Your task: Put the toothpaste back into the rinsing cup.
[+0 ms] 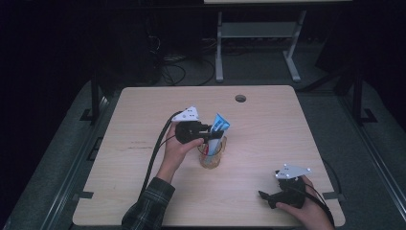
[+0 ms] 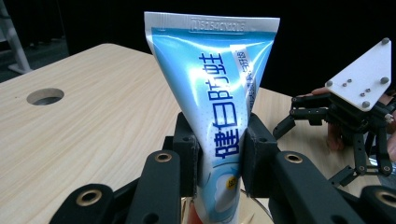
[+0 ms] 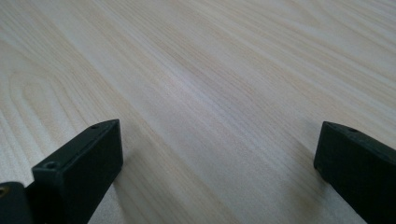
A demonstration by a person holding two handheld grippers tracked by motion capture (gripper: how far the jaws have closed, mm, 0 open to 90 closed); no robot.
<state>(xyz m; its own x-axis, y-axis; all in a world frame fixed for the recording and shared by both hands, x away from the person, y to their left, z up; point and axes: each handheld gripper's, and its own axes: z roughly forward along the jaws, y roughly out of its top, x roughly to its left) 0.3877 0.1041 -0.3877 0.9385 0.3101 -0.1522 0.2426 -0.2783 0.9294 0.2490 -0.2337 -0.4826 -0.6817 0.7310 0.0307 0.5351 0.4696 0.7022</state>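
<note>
1. Toothpaste tube [image 2: 219, 107] stood upright between the pads of your left gripper [image 2: 219, 161]; both pads pressed flat against its lower body, one on each side, so the jaws were closed on it at a narrow setting.

2. Its crimped flat end pointed up and its lower end pointed down toward the glass cup [image 1: 212, 153]. In the high view the tube [image 1: 219, 125] rose out of the cup's mouth, tilted slightly to the right. Whether the lower end rested on the cup's bottom could not be told.

3. You held the left gripper [image 1: 210, 135] level above the cup's rim, your left hand [image 1: 178, 148] just to the cup's left, the plaid sleeve [image 1: 149, 203] coming in from the near edge.

4. The cup stood near the middle of the wooden table [image 1: 143, 158], well short of the round cable hole [image 1: 240, 98] at the far side. Something reddish showed inside the cup; it was too small to identify.

5. Your right gripper [image 1: 268, 197] lay low at the near right corner of the table, held in your right hand [image 1: 306, 206], well apart from the cup. In the right gripper view its jaws stood wide apart with bare tabletop [image 3: 201, 93] between them and nothing in their hold.

6. The left gripper view also showed the right gripper [image 2: 303, 119] beyond the tube, on the table.
</note>
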